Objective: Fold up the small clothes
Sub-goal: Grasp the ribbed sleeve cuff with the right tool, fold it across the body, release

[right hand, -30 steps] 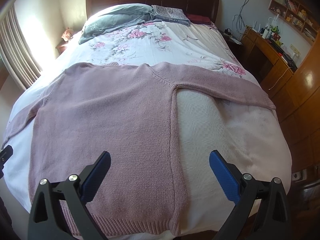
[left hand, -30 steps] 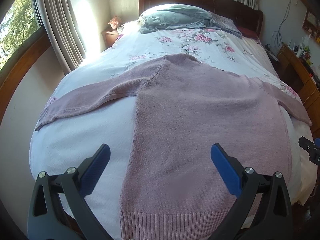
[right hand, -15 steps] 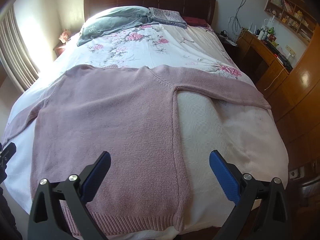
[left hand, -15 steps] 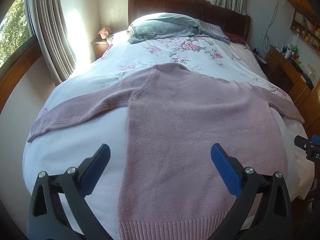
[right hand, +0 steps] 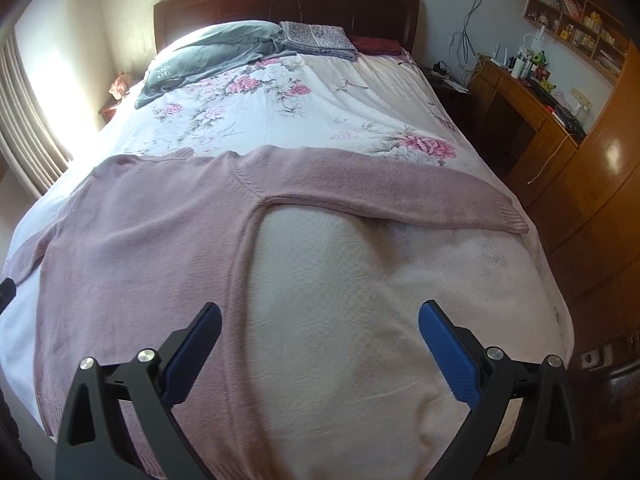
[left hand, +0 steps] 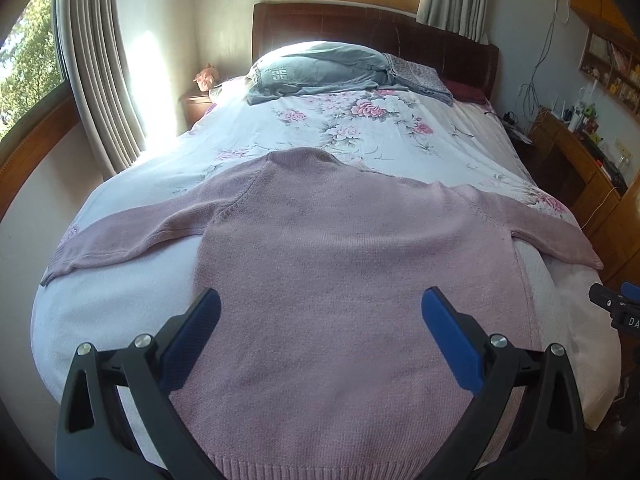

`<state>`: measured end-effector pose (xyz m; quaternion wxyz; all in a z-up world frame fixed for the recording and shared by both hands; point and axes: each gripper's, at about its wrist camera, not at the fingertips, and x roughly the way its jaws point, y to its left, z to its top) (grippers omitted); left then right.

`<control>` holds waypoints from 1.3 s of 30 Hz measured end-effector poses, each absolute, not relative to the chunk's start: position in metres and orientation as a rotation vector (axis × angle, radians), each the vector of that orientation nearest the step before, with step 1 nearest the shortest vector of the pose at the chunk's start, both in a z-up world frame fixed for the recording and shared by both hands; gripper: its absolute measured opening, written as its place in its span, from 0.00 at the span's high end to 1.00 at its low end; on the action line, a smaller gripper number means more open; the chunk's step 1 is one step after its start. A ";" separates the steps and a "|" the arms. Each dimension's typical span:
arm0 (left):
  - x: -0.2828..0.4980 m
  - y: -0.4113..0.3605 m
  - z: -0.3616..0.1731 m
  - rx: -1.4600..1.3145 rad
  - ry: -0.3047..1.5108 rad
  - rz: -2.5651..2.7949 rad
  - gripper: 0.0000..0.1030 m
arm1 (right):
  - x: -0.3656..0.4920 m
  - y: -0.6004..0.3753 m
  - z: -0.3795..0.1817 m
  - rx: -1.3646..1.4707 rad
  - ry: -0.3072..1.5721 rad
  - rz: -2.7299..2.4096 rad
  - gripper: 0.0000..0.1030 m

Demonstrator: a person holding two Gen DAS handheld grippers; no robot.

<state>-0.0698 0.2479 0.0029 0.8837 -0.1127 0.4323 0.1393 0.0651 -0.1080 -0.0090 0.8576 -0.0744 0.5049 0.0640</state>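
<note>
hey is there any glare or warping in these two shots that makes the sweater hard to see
Left wrist view: sun blows out the wall and bed edge beside the curtain; fisheye bulges the sweater, which stays sharp. Right wrist view: glare washes out the window top and left bed edge; corners go dark, sweater stays clear.

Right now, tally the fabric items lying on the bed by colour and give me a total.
Pink: 1, the sweater, spread flat
Grey: 1, the garment on the pillow end
Patterned grey: 1, the folded cloth beside it
Dark red: 1, the cloth by the headboard
Total: 4
</note>
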 end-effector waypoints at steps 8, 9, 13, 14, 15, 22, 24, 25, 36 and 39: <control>0.003 0.193 -0.015 -0.347 0.944 0.271 0.03 | 0.207 -0.279 -0.088 0.099 1.330 0.020 0.07; 0.012 0.185 -0.017 -0.348 0.949 0.269 0.03 | 0.220 -0.298 -0.098 0.133 1.354 0.008 0.09; 0.043 0.152 -0.017 -0.324 0.960 0.249 0.03 | 0.267 -0.356 -0.126 0.266 1.386 -0.018 0.12; 0.048 0.145 -0.017 -0.310 0.960 0.249 0.03 | 0.276 -0.368 -0.132 0.321 1.393 -0.006 0.13; 0.051 0.139 -0.017 -0.297 0.958 0.247 0.03 | 0.284 -0.378 -0.138 0.369 1.402 0.003 0.14; 0.061 0.125 -0.013 -0.267 0.956 0.274 0.03 | 0.325 -0.425 -0.169 0.617 1.398 -0.003 0.39; 0.060 0.128 -0.014 -0.265 0.958 0.294 0.03 | 0.329 -0.432 -0.166 0.647 1.364 0.010 0.60; 0.059 0.131 -0.015 -0.266 0.960 0.305 0.03 | 0.329 -0.431 -0.163 0.653 1.343 0.035 0.76; 0.045 0.182 -0.024 -0.300 0.974 0.404 0.03 | 0.327 -0.318 -0.084 0.350 1.201 0.272 0.84; 0.044 0.198 -0.029 -0.309 0.985 0.419 0.03 | 0.318 -0.253 -0.068 0.272 1.192 0.386 0.84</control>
